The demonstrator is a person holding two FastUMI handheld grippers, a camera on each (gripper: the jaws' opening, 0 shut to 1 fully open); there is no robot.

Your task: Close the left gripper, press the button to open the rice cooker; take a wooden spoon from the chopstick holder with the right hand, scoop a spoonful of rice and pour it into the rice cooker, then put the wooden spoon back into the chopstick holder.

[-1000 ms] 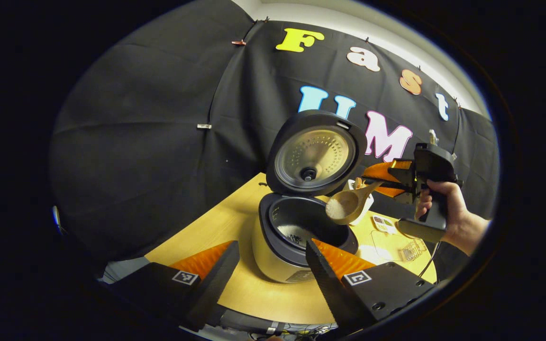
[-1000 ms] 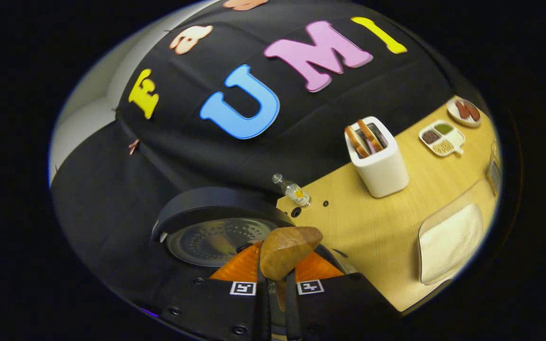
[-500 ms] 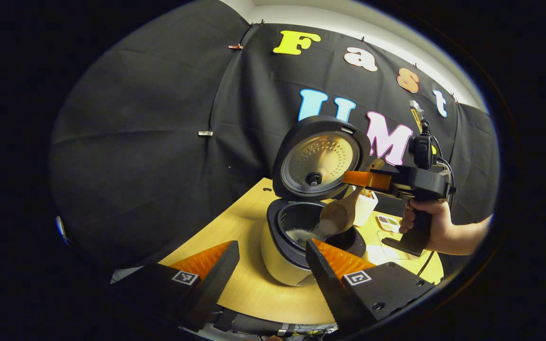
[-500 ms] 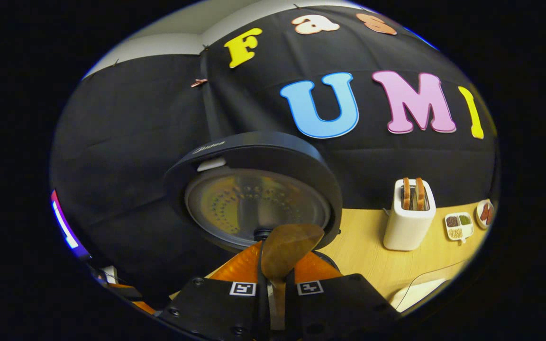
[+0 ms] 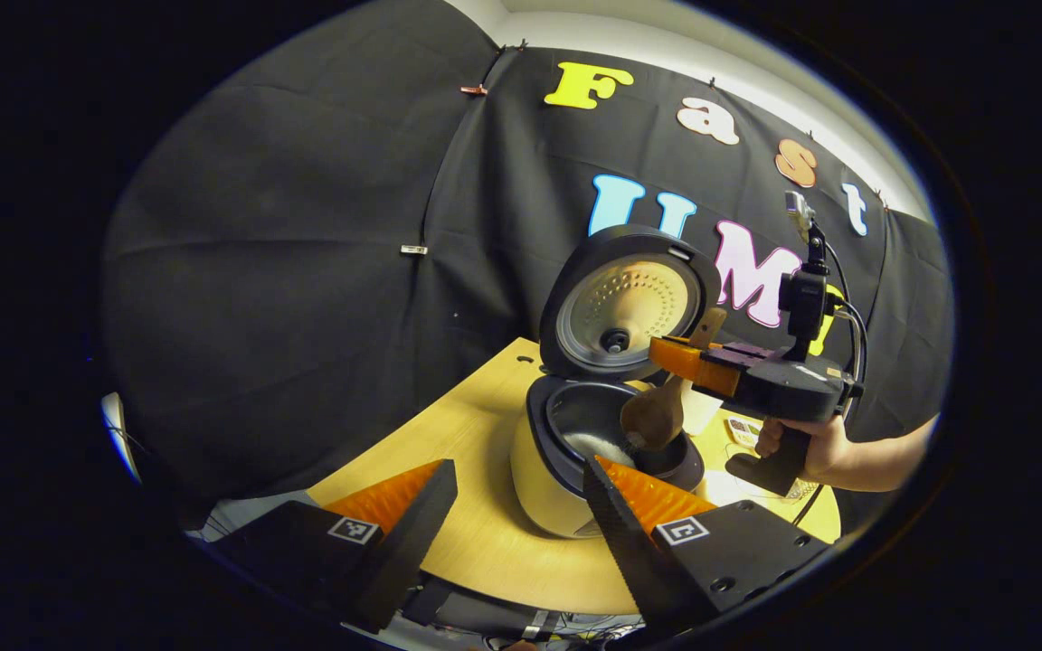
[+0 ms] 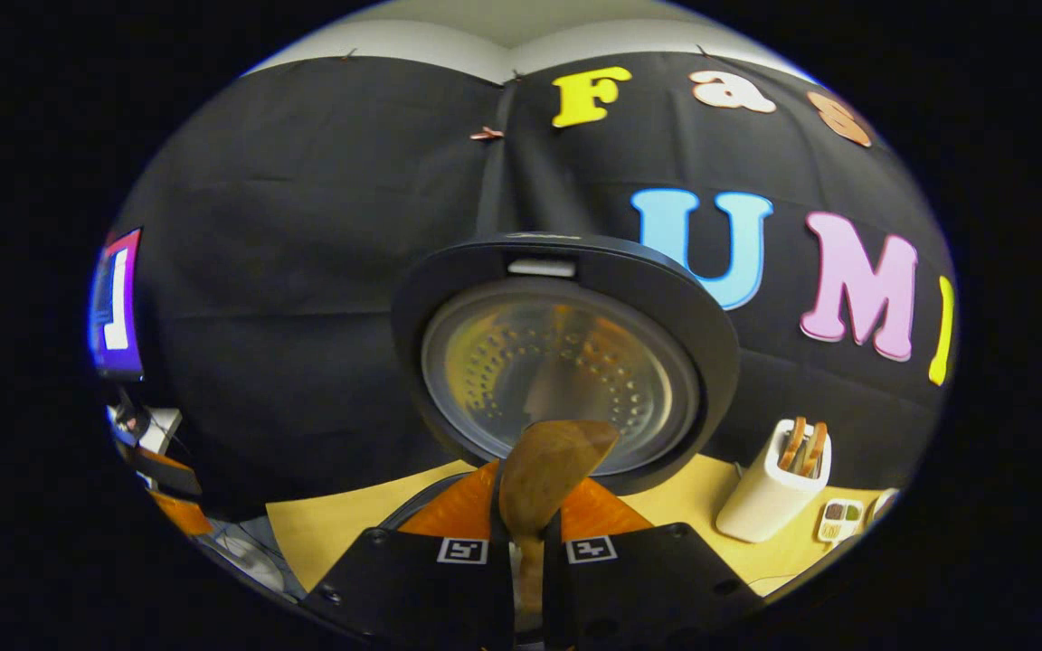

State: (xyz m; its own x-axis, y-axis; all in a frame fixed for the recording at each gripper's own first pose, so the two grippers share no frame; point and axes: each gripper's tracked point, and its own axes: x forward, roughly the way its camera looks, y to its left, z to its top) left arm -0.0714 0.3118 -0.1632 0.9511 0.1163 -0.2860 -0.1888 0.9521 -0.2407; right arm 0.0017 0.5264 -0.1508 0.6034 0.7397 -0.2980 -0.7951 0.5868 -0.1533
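the wooden spoon (image 5: 657, 411) is clamped by its handle between the closed fingers of the right claw (image 5: 679, 354), its bowl tipped down over the open rice cooker (image 5: 575, 452) on the table (image 5: 476, 542); white rice is seen inside the pot. the left claw (image 5: 521, 506) is held wide open and empty, near the cooker's front.

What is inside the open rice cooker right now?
Inside the rice cooker, a pale heap of rice lies in the dark pot. The wooden spoon, held by the right tongs, dips in and hides the pot's far side.
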